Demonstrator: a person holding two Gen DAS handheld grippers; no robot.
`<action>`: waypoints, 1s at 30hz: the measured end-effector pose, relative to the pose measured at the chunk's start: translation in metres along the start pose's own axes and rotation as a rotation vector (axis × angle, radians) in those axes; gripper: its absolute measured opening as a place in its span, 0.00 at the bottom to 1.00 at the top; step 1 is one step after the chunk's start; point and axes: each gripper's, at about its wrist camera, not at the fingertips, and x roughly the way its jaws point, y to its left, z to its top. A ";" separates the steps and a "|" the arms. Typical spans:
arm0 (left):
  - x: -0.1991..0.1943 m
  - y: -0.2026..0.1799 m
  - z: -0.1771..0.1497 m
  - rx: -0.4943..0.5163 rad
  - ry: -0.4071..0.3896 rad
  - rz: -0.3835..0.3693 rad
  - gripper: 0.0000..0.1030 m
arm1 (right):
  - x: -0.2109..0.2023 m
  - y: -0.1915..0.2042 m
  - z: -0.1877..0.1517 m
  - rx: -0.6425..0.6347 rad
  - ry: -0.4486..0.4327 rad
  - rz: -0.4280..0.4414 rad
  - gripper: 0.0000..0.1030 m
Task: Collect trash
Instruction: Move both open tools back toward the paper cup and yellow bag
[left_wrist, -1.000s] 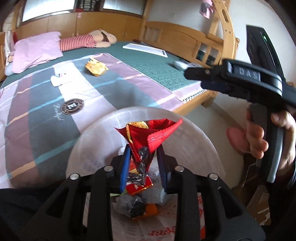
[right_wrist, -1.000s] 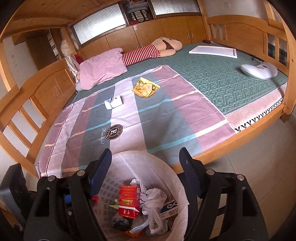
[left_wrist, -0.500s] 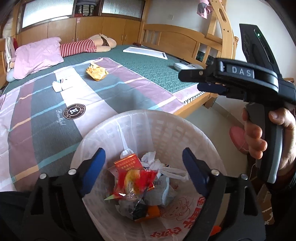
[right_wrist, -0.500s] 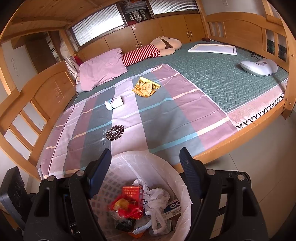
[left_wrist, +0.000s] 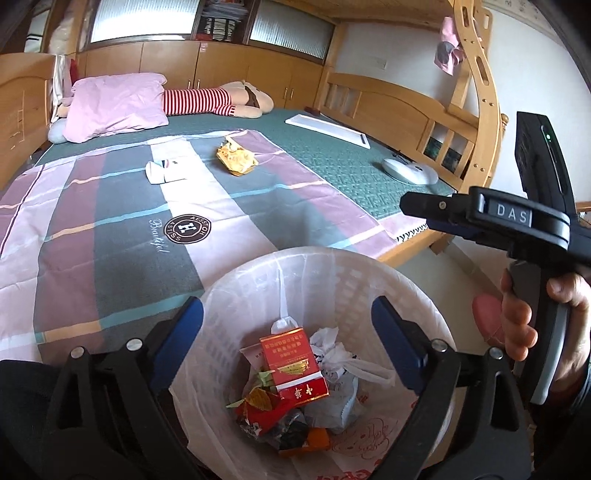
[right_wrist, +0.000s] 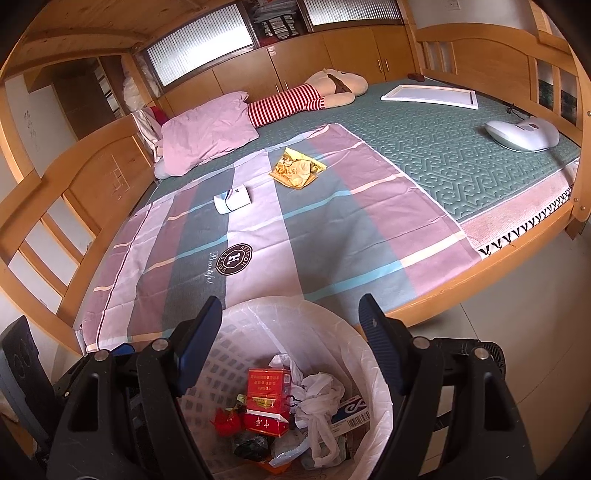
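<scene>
A white lined trash basket (left_wrist: 332, 266) stands on the floor by the bed; it also shows in the right wrist view (right_wrist: 365, 354). Inside lie a red cigarette box (left_wrist: 291, 362), a crumpled red wrapper (left_wrist: 262, 406) and white scraps. My left gripper (left_wrist: 288, 314) is open and empty above the basket. My right gripper (right_wrist: 290, 314) is open and empty above it too; its body shows in the left wrist view (left_wrist: 517, 221). On the striped sheet lie a yellow wrapper (left_wrist: 236, 158) and a small white pack (left_wrist: 164, 171), also seen from the right wrist as yellow wrapper (right_wrist: 297, 168) and white pack (right_wrist: 232, 199).
The wooden bed frame (right_wrist: 480, 280) edges the floor beside the basket. A pink pillow (left_wrist: 118, 105), a striped plush toy (left_wrist: 218, 99), a white flat frame (right_wrist: 430, 96) and a white oval device (right_wrist: 522, 133) lie farther back on the green mat.
My left gripper opened and dropped the red wrapper into the basket, then drew back a little. The right gripper stayed open above the basket.
</scene>
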 end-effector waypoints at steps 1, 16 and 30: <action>0.000 0.000 0.000 -0.001 -0.002 0.001 0.89 | 0.000 0.000 0.000 -0.001 -0.001 0.000 0.73; 0.016 0.100 0.048 -0.157 -0.063 0.283 0.90 | 0.044 0.050 0.079 -0.089 -0.010 0.117 0.74; 0.085 0.259 0.055 -0.566 0.062 0.579 0.92 | 0.329 0.169 0.172 -0.239 0.141 -0.001 0.86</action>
